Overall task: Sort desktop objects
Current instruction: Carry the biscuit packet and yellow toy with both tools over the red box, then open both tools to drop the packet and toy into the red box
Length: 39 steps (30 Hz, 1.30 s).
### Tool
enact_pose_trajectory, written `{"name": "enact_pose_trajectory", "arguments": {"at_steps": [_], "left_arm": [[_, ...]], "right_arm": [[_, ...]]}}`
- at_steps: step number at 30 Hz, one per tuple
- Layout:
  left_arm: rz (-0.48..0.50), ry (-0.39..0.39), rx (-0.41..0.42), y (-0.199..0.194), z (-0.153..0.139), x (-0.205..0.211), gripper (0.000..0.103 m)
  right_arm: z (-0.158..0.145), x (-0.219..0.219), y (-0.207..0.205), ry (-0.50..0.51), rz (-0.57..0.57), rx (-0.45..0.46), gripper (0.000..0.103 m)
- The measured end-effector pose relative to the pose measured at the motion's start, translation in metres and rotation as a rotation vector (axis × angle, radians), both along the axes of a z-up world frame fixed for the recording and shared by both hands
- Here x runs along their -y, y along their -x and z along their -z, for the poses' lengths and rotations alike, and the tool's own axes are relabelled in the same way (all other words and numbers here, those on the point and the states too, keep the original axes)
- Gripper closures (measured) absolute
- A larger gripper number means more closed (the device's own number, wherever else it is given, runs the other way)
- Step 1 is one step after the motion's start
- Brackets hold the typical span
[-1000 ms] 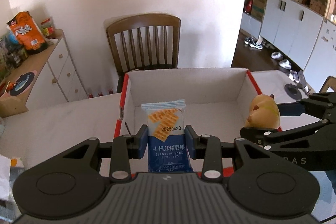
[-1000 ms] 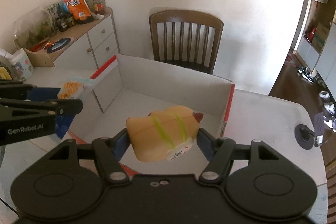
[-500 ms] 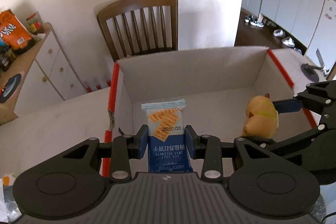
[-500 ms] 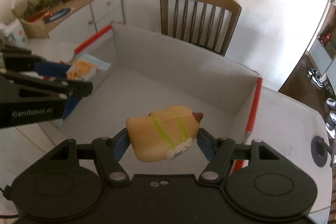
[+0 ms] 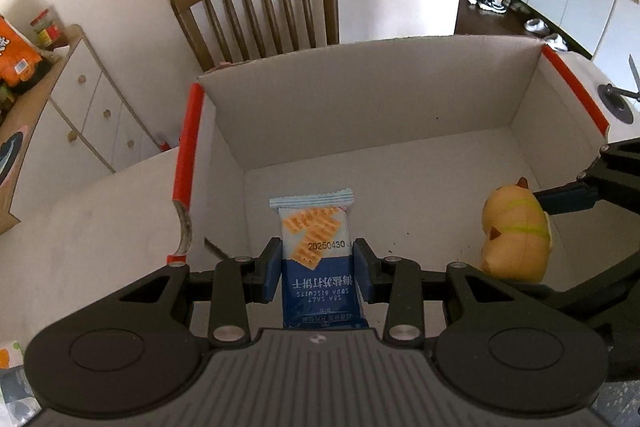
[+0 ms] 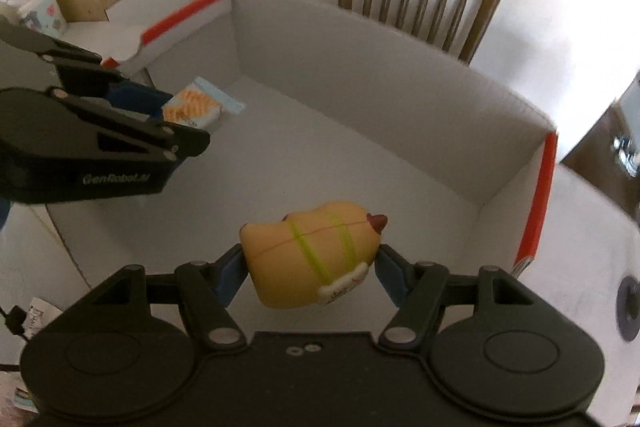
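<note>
My left gripper (image 5: 317,263) is shut on a blue soda biscuit packet (image 5: 316,247) and holds it over the left part of an open white cardboard box (image 5: 360,111) with red edges. My right gripper (image 6: 310,267) is shut on a yellow squishy animal toy (image 6: 310,255) with green stripes, held over the box's right part. In the left wrist view the toy (image 5: 514,237) shows at the right. In the right wrist view the packet (image 6: 196,105) and the left gripper (image 6: 176,115) show at the left. The box floor (image 6: 320,155) holds nothing else.
A wooden chair (image 5: 260,7) stands behind the box. A white drawer cabinet (image 5: 80,107) with snack bags stands at the left. The box sits on a white table (image 5: 80,219). A round black fitting (image 6: 630,307) is on the table right of the box.
Both grippers have moved forward and down over the box with their objects still held. The box floor now fills more of both views.
</note>
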<state>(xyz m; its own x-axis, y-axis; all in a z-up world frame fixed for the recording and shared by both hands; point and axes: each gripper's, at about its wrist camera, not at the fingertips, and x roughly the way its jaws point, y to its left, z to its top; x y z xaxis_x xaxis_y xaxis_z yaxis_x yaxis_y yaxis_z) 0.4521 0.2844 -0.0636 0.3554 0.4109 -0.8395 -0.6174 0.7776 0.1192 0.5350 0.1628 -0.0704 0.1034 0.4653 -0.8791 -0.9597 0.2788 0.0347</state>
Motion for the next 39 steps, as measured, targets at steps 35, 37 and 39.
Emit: {"name": "enact_pose_trajectory", "arguments": {"at_steps": [35,37,39], "left_arm": [[-0.005,0.055,-0.053,0.008,-0.008,0.023,0.025],[-0.023,0.058,-0.041,0.014,-0.012,0.021,0.024],[-0.036,0.049,-0.033,0.014,-0.017,0.024,0.023]], "right_arm": [[-0.001,0.003,-0.012,0.008,-0.133,0.015,0.007],[-0.007,0.007,-0.012,-0.016,-0.135,0.005,0.006],[-0.013,0.008,-0.015,-0.03,-0.124,0.007,0.006]]}}
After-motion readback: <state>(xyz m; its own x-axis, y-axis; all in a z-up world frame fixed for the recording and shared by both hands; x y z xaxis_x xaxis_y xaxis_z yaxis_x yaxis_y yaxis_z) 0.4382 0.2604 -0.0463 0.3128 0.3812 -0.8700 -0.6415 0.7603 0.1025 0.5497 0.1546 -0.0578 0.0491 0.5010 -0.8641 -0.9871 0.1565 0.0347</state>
